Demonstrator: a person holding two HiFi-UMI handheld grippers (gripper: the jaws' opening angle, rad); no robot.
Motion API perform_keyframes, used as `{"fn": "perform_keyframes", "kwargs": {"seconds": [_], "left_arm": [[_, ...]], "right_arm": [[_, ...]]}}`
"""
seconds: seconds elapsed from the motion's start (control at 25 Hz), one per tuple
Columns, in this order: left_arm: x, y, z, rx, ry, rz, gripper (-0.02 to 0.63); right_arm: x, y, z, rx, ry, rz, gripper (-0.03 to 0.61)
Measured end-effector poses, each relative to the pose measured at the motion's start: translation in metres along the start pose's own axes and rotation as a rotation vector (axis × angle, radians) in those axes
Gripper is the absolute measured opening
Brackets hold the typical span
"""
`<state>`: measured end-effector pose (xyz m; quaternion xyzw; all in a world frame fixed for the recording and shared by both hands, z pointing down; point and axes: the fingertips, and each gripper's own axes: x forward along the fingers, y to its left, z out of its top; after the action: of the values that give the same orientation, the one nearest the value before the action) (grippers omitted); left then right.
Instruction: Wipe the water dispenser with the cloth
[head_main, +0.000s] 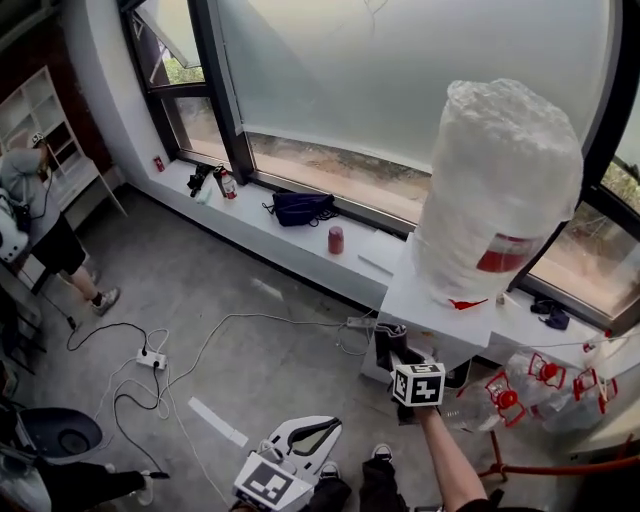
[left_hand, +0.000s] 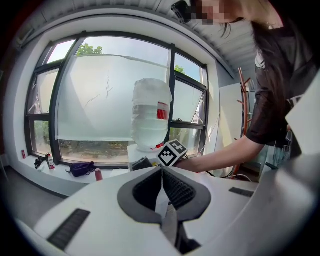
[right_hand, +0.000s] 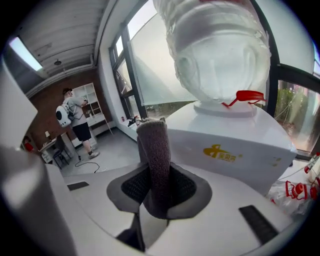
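- At the right gripper (right_hand: 155, 186): jaws clamped narrow on a folded grey-brown cloth (right_hand: 152, 150), standing upright out of the grip.
- In the head view, same right gripper (head_main: 392, 352) up against the front of the white water dispenser (head_main: 432, 298), with the cloth (head_main: 388, 340) as a dark lump at its tip; cannot tell whether cloth and casing touch.
- From the right gripper view, cloth top level with the left front corner of the water dispenser (right_hand: 235, 145), just beside it; contact point hidden behind the cloth itself.
- At the left gripper (left_hand: 161, 172): jaws pressed together, nothing between them.
- Low in the head view, left gripper (head_main: 318, 432) well apart from the dispenser, partly cut off by the bottom edge.
- Only a forearm and dark sleeve of the holder visible; face patch-blurred in the left gripper view.
- Container first: large inverted bottle (head_main: 500, 180) seated on the dispenser top, red label near its lower end; surface textured and cloudy, so fill level not readable.
- Same bottle (right_hand: 215, 55) cut off at the top in the right gripper view, red tab at its neck.
- Clear bottles with red handles (head_main: 540, 388) on the floor right of the dispenser; contents not discernible.
- On the window sill: dark bag (head_main: 300, 207) closed, red can (head_main: 336, 240) upright.
- Far left: a person with a backpack (head_main: 40, 215), partly cut by the frame edge.
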<state>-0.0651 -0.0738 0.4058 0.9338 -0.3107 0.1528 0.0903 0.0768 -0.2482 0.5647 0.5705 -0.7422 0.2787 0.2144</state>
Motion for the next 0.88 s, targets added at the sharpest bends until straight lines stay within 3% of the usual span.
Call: {"fn": "perform_keyframes", "kwargs": {"seconds": [0.44,0.88], "left_arm": [[0.034,-0.002,-0.021,0.042,-0.024,-0.09,0.021],[0.073,-0.033,-0.017,0.083,-0.004,-0.219,0.021]], "right_arm": [[0.028,-0.04,0.008,0.005,-0.1,-0.132,0.103],[-0.032,-0.145,-0.042,0.073,-0.068,-0.293,0.103]]}}
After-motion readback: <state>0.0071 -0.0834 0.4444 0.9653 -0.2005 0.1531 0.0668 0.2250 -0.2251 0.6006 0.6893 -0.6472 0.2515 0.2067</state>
